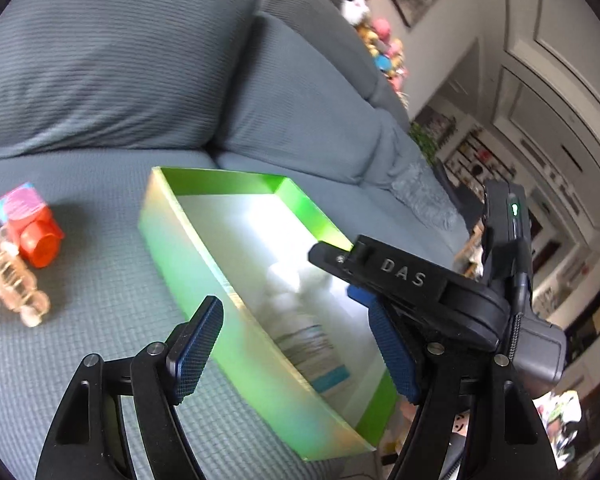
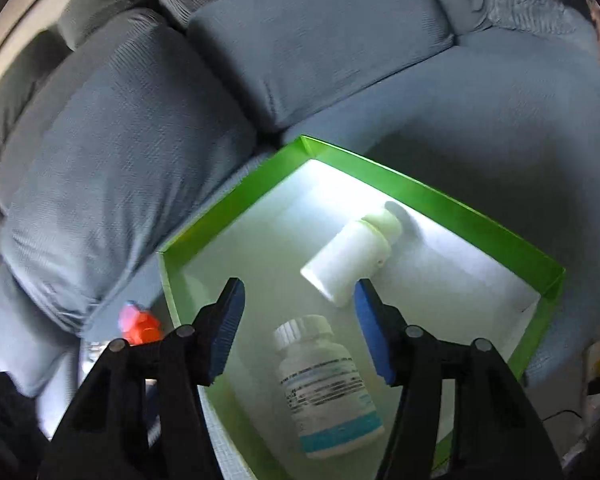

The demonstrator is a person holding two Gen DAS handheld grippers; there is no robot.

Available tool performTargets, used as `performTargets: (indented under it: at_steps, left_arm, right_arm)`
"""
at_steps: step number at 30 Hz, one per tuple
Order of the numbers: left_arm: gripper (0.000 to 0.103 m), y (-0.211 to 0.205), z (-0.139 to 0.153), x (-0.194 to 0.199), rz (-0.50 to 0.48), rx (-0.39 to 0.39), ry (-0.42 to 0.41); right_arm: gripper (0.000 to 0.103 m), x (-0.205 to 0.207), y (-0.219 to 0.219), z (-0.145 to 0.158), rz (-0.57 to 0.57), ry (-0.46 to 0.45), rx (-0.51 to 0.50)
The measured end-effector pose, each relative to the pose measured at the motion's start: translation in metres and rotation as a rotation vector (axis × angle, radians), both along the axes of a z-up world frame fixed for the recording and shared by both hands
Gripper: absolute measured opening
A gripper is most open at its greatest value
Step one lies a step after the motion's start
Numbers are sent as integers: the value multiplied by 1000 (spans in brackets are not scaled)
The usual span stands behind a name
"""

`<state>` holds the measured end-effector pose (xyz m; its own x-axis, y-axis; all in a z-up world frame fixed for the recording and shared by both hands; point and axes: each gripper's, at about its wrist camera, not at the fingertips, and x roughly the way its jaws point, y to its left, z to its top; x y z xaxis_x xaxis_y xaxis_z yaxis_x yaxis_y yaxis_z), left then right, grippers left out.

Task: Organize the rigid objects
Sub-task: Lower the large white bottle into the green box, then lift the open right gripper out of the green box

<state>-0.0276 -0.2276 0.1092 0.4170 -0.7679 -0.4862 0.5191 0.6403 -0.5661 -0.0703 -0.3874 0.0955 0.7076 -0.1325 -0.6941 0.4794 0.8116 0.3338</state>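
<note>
A shallow green box (image 2: 452,200) with a white floor sat open on the blue-grey sofa seat (image 1: 80,320), evidently serving as the collecting tray for the loose rigid items. 2 bottles already lay on their sides inside it: a plain white bottle (image 2: 350,260) toward the far corner and a labelled pill bottle (image 2: 326,384) nearer the camera, its white cap pointing away. Lying flat, they were unlikely to tip on the soft cushion.

The right gripper (image 2: 298,328) hung above the box interior with its jaws spread wide and nothing between them; the labelled pill bottle lay below the gap, apparently untouched. That posture suited a release just made or a retreat, though which could not be told.

The left gripper (image 1: 296,352) was also spread apart and empty, straddling the near wall of the green box, with 1 blue pad outside the wall and the other over the interior. It may have been placed to steady or shift the box, since a light cardboard tray slides easily on fabric.

Well to the left of the box, 2 items remained on the seat: a bottle with an orange-red cap and pink-and-blue label (image 1: 30,224) and, just beside it, a clear ribbed plastic piece (image 1: 14,284) too blurred to name. These looked like the remaining things to gather.
</note>
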Motion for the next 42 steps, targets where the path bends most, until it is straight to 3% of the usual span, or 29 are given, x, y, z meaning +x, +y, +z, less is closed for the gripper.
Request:
performTargets:
  at_steps: [4,10,19,27,34,40,42]
  left_arm:
    - [75,23,0,0,88,16,-13]
    - [75,60,2,-1,185,52,-23]
    - [75,108,0,-3,303,96,-7]
    - [75,137,2,-5,357,120,-2]
    - [75,155,-1,-2,389,157,6]
    - [75,165,-2,-3,415,168,16]
    - [75,168,-3,-4,425,179,17]
  right_arm:
    - [63,8,6,-4,-11,33,-26]
    - [77,17,17,-6,-49,60,-139]
    - [77,22,26,-15,-53,107,-114]
    - [77,31,51,-20,-47,157,-202]
    - [77,36,85,-14,15,142,-422]
    - [78,33,94,-10,73,125,-442]
    - [77,34,96,-11,102,116,-401]
